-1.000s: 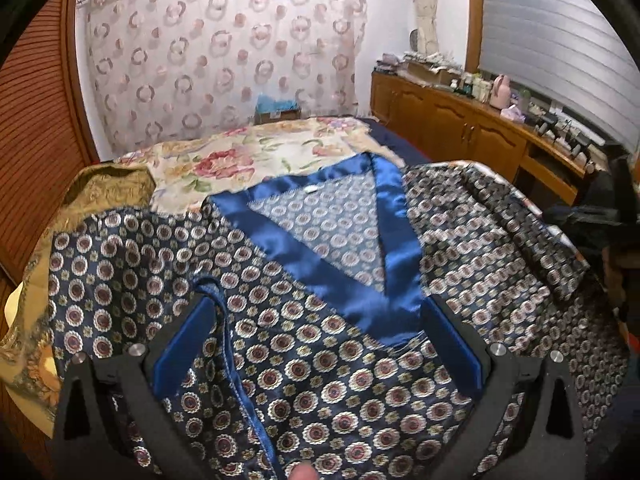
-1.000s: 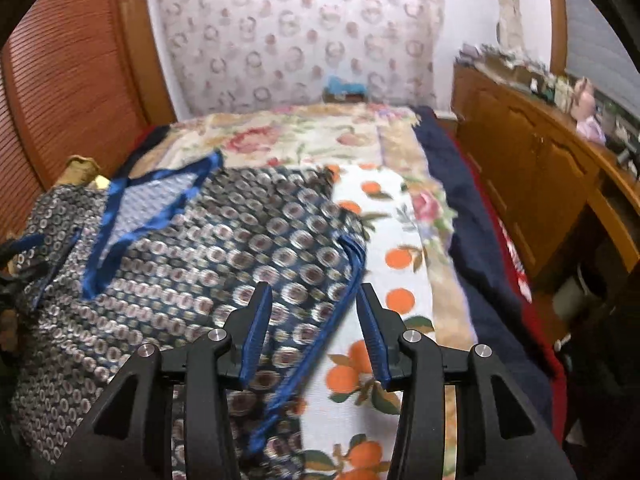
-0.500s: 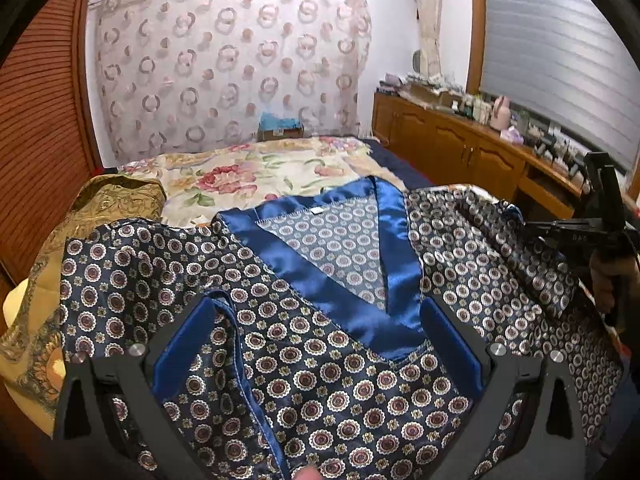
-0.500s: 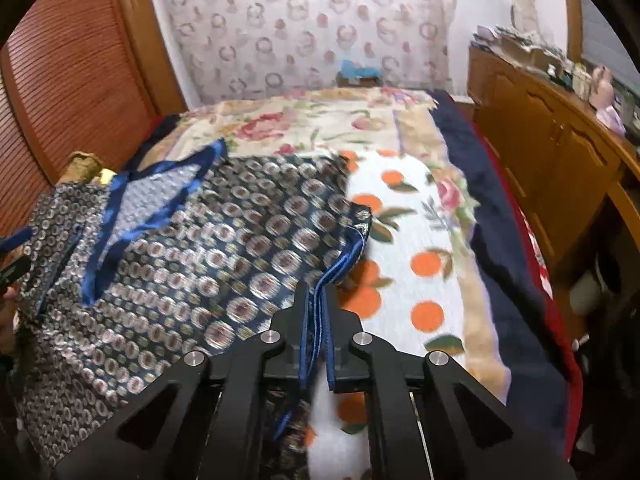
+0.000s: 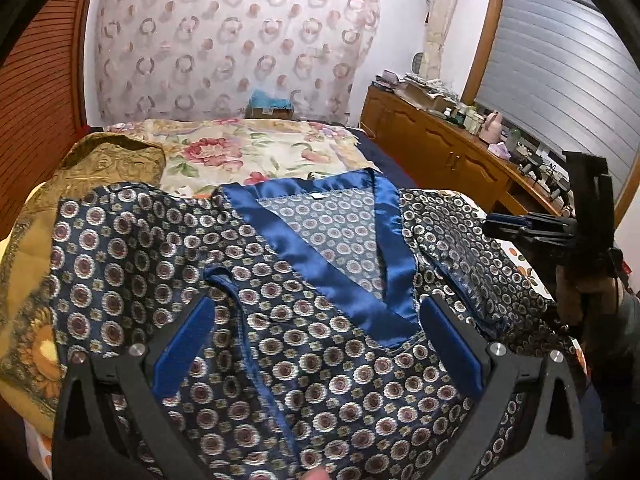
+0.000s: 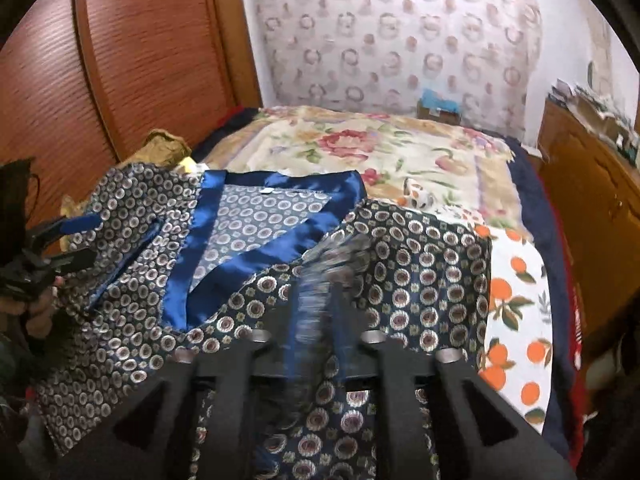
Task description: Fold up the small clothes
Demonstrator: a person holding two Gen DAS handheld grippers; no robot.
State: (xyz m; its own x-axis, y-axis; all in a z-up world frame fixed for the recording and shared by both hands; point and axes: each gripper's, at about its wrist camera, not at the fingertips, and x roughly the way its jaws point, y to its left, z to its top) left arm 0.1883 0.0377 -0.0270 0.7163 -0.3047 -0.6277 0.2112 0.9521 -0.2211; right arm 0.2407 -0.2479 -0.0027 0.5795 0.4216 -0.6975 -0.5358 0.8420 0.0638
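Bedroom, with a ring-patterned curtain (image 5: 236, 40) across the far wall and a bed under a floral cover (image 5: 248, 152) serving as the work surface.

Left wrist view: the navy patterned top (image 5: 320, 344) with its blue satin V-neck trim (image 5: 352, 304) lies spread over the near end of the bed, its left sleeve already turned in across the chest. The left gripper (image 5: 316, 344) hangs over the front panel with its jaws wide apart, the blue pads clear on either side and gripping nothing. At the right edge the right gripper (image 5: 516, 224) shows side-on, carried in a hand (image 5: 584, 296) above the top's right shoulder. A small white tag sits at the back of the neck; no writing on it can be read.

Right wrist view: the picture is smeared at the jaws. The right sleeve of the top (image 6: 400, 264) is raised and folded toward the middle, and a blurred blue-edged strip of it runs between the right gripper's (image 6: 316, 312) fingers. Its jaws have just been easing apart with that hem between them, but whether the pads press on it I cannot tell. An orange-print sheet (image 6: 516, 304) lies bare beside the garment.

Risk, as I judge it: the satin is slippery, so a loosening grip could let the sleeve slide back out or land crooked, spoiling the fold
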